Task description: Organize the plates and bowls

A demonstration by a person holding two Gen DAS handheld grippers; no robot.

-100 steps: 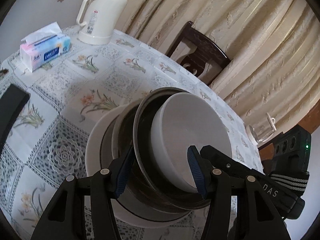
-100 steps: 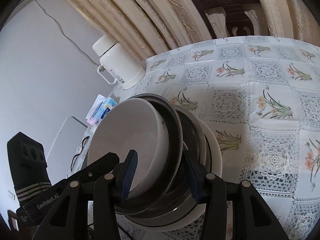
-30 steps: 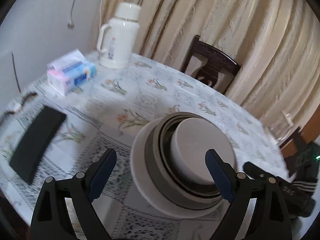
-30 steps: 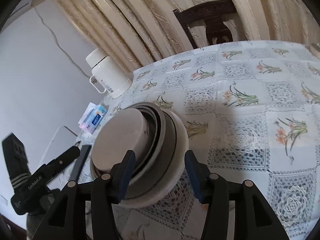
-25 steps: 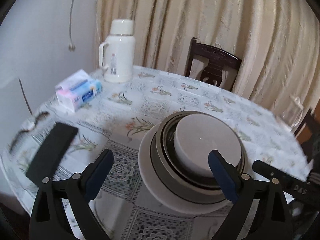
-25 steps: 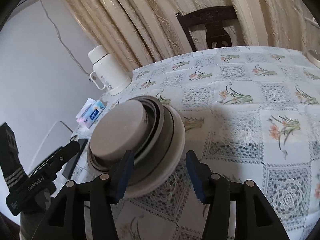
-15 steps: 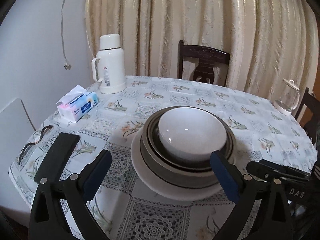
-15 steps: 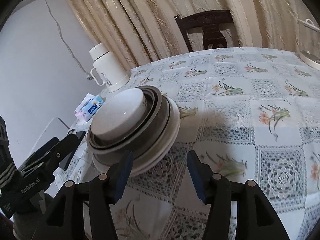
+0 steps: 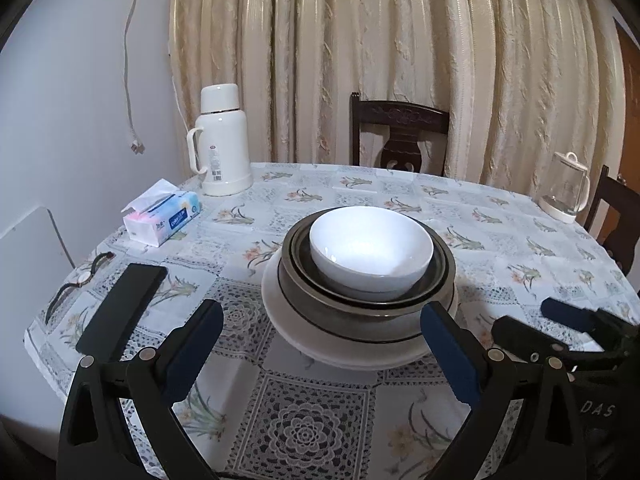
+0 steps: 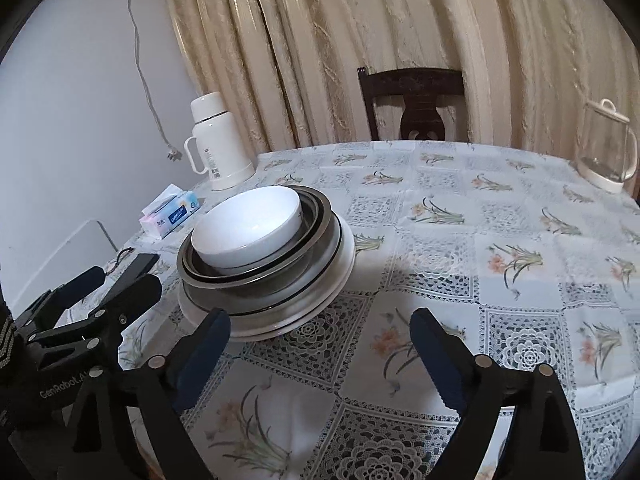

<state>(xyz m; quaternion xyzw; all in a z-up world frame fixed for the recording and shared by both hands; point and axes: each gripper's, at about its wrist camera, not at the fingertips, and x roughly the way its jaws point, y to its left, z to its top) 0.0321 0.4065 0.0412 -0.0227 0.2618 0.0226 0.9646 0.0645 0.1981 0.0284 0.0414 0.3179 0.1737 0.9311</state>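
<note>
- Bowls and plates stand nested in one stack point(image 9: 360, 304) on the floral tablecloth point(image 9: 312, 432), near the table's middle.
- White bowl point(image 9: 371, 248) sits upright inside dark metal bowls point(image 9: 440, 276), all on a white plate point(image 9: 276, 308).
- Left gripper point(image 9: 320, 340) and right gripper point(image 10: 320, 340) hang short of the stack, jaws spread, grasping nothing.
- Stacking looks finished; next likely calls only for checking that the pile sits level.

I'm seeing bare tablecloth point(image 10: 460, 264) lying open right of the stacked dishes point(image 9: 360, 280); left, a black slab point(image 9: 120, 312), possibly a phone, and a tissue box point(image 9: 164, 216) are crowding my path.
</note>
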